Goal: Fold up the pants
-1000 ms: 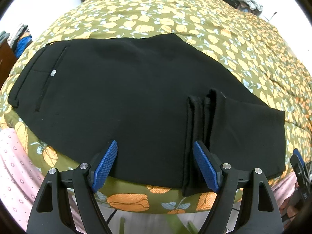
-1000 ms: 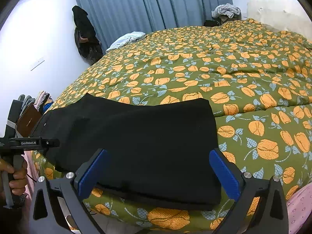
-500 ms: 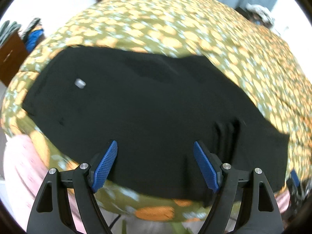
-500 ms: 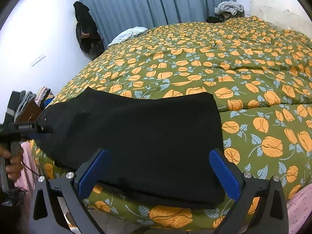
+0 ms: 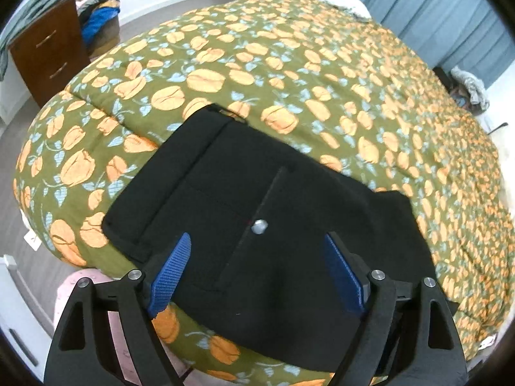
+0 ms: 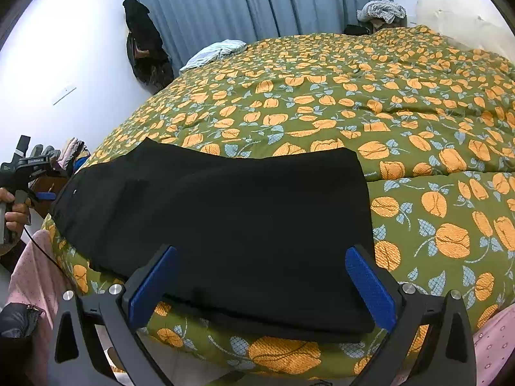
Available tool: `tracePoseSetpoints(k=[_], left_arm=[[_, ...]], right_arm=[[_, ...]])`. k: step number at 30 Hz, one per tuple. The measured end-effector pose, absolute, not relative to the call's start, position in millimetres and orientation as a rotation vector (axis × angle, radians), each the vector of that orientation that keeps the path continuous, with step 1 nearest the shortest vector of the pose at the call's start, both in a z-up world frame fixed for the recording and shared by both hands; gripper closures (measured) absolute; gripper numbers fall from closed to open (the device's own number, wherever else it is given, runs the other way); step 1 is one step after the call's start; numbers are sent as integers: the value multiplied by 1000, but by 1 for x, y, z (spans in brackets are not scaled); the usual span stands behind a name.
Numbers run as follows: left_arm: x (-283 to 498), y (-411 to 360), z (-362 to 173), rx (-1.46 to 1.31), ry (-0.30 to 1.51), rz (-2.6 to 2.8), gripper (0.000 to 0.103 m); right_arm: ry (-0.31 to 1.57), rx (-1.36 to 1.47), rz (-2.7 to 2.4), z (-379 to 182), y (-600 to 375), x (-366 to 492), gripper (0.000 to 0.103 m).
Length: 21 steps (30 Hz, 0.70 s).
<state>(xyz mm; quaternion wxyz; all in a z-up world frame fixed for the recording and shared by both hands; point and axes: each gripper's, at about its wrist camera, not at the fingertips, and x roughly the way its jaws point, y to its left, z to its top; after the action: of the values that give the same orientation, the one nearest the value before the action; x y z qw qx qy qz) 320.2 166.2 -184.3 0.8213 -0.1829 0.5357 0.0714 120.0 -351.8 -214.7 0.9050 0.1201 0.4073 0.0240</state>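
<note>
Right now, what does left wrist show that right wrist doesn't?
Left wrist only: the waistband end of the black pants close up, with a silver button and pocket seams, plus a brown dresser with stacked clothes. Right wrist only: the folded leg end, the left gripper seen from outside in the person's hand, and a dark garment hanging by the curtain. Both: the pants lying on the floral bedspread, and each view's own gripper open, holding nothing; right gripper.
</note>
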Motion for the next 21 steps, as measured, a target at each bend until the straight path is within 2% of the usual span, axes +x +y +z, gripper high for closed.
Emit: tracePoseSetpoints(k=[21], left_arm=[[321, 186, -199, -486, 1162, 126, 18]], right_arm=[[859, 290, 19, -220, -363, 121, 0]])
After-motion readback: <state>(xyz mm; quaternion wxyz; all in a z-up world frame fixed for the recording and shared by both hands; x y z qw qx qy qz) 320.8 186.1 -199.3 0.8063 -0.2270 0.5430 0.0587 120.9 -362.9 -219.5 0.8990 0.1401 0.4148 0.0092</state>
